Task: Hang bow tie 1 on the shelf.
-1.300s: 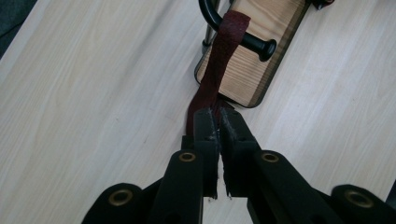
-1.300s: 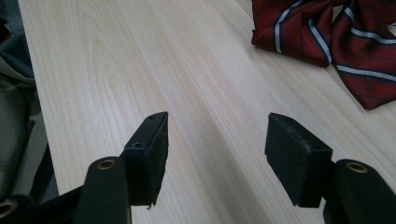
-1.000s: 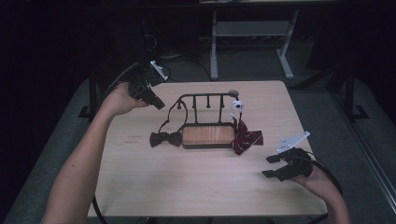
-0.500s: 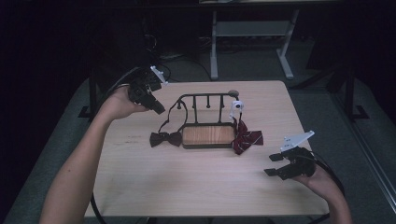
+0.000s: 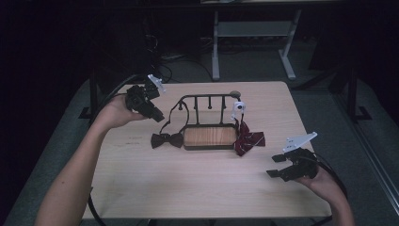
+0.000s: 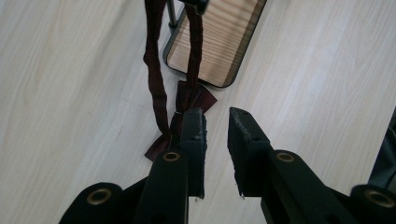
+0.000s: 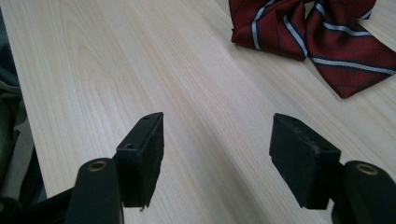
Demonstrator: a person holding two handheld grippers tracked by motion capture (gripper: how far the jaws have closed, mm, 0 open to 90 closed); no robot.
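Dark surroundings close in on a pale wooden desk [image 5: 197, 188], with a metal frame standing on the floor behind it. From the high view, the left tongs [image 5: 157, 115] hang over the desk's far left part, held in a hand whose forearm comes up from the lower left. Just beyond their tips stands a black wire rack [image 5: 207, 101] on a wooden base [image 5: 209, 136]. A dark bow tie [image 5: 166, 140] lies on the desk below and just past those tips, its strap looped up over the rack's left end. On the rack's other side, well apart from the left tongs, a red striped bow tie [image 5: 249, 140] lies against the base, beneath a small white round thing [image 5: 238, 107] on the rail. The right tongs [image 5: 275, 165] sit low over the desk's near right edge, the red tie ahead of them and off to their left, well apart.

Seen from the left gripper view, the left tongs [image 6: 215, 135] stand a little apart; they have just been opening, and nothing lies between them. The dark bow tie [image 6: 187, 100] lies on the desk directly past the left-hand tip, its two strap runs rising away towards the rack, whose base [image 6: 219, 37] sits farther ahead.

In the right gripper view, the right tongs [image 7: 217, 140] are spread wide over bare wood, having just been opening, with nothing between them. The red striped bow tie [image 7: 317, 32] lies ahead and to the right of them, clear of both tips.
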